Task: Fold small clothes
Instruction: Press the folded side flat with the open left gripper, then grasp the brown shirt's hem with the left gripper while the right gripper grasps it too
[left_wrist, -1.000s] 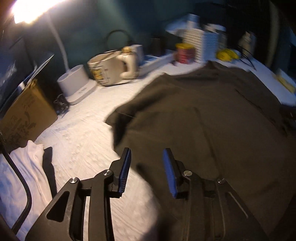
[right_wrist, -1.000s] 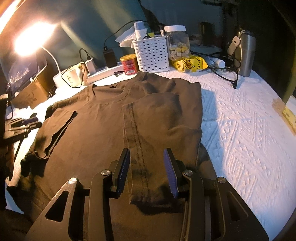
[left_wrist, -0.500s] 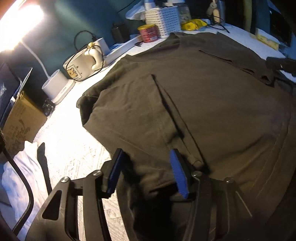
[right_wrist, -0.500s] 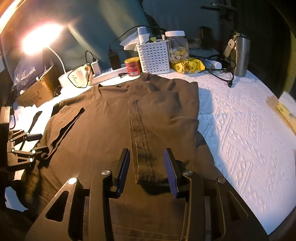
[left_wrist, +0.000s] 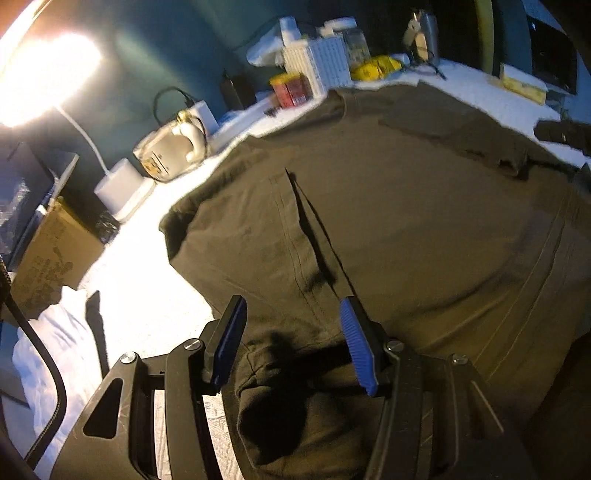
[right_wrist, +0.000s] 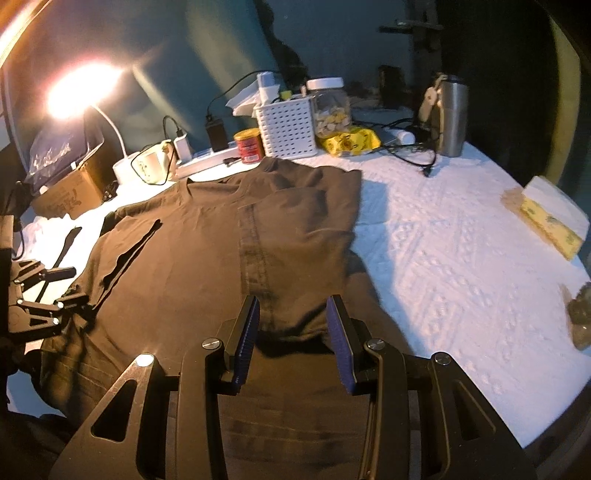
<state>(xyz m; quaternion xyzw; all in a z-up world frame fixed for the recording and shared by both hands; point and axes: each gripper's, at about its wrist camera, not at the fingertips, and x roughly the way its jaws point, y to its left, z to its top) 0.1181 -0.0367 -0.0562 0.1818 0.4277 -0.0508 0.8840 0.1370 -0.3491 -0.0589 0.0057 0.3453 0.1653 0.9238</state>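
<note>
A dark brown T-shirt (left_wrist: 406, 221) lies flat on the white textured cover (right_wrist: 443, 258), with both sides folded inward. My left gripper (left_wrist: 291, 301) hovers open over the shirt's left folded flap near its lower end; cloth lies below the blue pads (left_wrist: 229, 339), not pinched. In the right wrist view the shirt (right_wrist: 177, 266) fills the middle. There my right gripper (right_wrist: 293, 298) stands open above the lower edge of the right flap, holding nothing. The left gripper (right_wrist: 44, 306) shows at that view's left edge, and the right gripper (left_wrist: 561, 133) at the far right of the left wrist view.
Behind the shirt stand a lit desk lamp (right_wrist: 74, 96), a white basket (right_wrist: 286, 127), a red can (right_wrist: 249, 146), a jar (right_wrist: 330, 107), a steel tumbler (right_wrist: 448, 118), a yellow packet and cables. A cardboard box (left_wrist: 51, 258) and white cloth (left_wrist: 55, 350) sit left; a yellow box (right_wrist: 546, 218) right.
My left gripper's jaws have spread wider, and it has moved from beside the shirt to over its left flap. My right gripper has drawn back a little toward the shirt's near end.
</note>
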